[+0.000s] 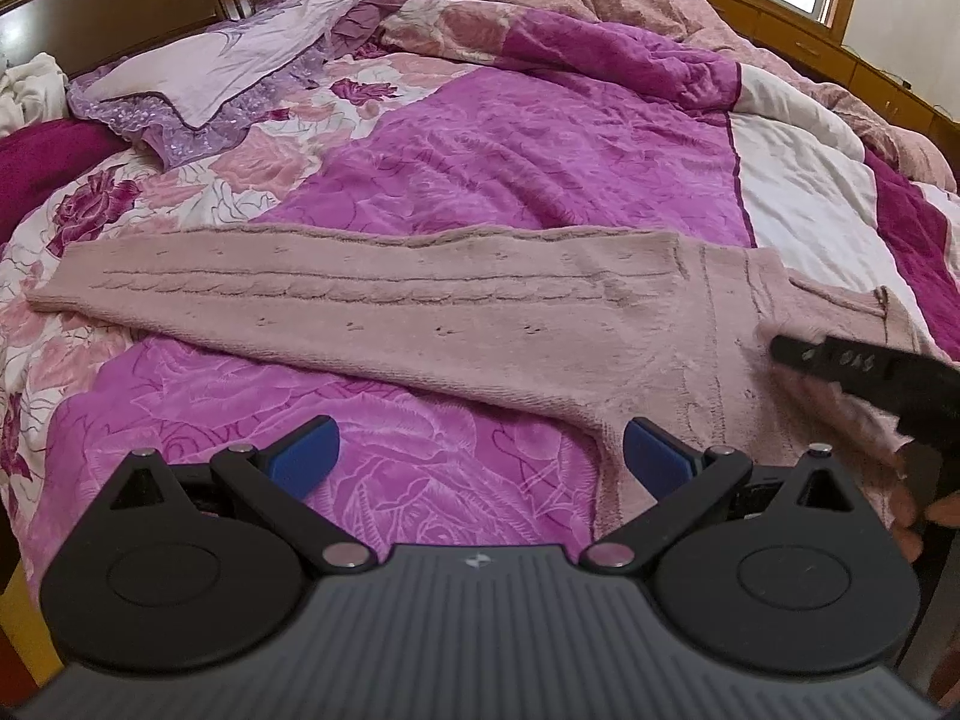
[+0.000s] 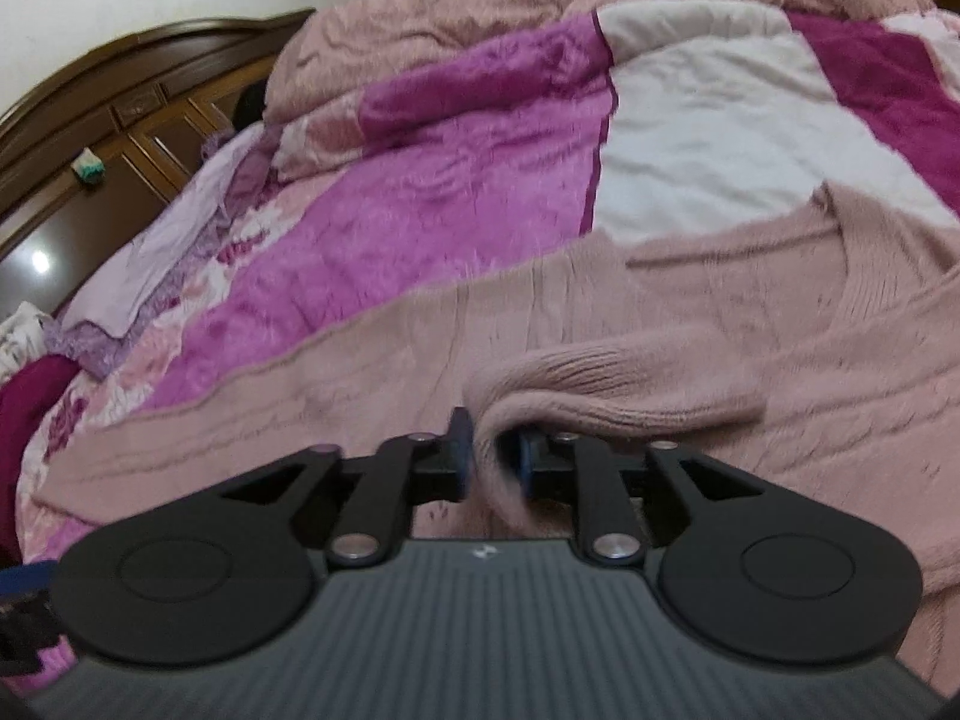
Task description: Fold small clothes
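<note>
On a bed's magenta blanket (image 1: 492, 138) lies a pink sweater (image 1: 420, 312). Your right gripper (image 2: 492, 456) pinches its cuff, likely to fold; your left gripper (image 1: 480, 456) hovers spread.

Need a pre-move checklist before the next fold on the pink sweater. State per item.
1. Right tongs hold cloth: ok. They are shut on a ribbed fold of the pink sweater.
2. Left tongs free: ok. They are open and hold nothing, by the sweater's underarm corner.
3. Sleeve laid out: ok. It lies straight and flat across the bed cover.
4. Body of sweater flat: not ok. Cloth bunches at the right tongs.
5. How many layers the right tongs hold: cannot tell.
6. Landing area: cannot tell. The hem and the far sleeve are out of view.
</note>
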Demonstrator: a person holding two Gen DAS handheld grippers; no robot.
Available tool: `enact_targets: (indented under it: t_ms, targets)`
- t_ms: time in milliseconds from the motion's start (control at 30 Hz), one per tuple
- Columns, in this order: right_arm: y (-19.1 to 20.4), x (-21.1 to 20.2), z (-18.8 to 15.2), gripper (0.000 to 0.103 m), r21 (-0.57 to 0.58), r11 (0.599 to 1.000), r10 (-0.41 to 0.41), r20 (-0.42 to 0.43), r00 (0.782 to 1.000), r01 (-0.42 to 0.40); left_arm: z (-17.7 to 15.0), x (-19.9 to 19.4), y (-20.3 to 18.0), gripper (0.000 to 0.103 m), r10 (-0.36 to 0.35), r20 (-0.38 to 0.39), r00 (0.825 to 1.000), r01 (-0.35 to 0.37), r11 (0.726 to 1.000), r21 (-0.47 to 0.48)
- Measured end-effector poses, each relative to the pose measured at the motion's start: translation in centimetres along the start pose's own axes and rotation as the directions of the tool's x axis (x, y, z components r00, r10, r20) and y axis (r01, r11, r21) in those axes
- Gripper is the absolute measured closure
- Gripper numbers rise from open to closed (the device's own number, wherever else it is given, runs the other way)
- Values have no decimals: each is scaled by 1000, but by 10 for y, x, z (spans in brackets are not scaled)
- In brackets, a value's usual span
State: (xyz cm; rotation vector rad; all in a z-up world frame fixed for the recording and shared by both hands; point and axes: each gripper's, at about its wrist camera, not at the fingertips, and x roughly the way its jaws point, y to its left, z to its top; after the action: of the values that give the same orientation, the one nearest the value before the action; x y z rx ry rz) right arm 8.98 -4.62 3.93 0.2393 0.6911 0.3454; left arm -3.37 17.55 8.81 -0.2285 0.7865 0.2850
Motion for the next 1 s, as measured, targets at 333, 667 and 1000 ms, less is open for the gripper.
enact_targets:
  t_ms: [333, 667, 1000]
  targets:
    - [10, -21, -2, 36, 2, 996, 94, -52, 994, -94, 1, 1, -8, 0, -11, -5, 1000, 11, 1000, 15]
    - [-19, -76, -3, 36, -48, 998, 42, -26, 999, -44, 12, -11, -44, 0, -72, 21, 997, 69, 992, 105]
    - [-95, -112, 1, 36, 47, 980, -193, 17, 981, 192, 16, -9, -128, 0, -146, 60, 988, 121, 946, 302]
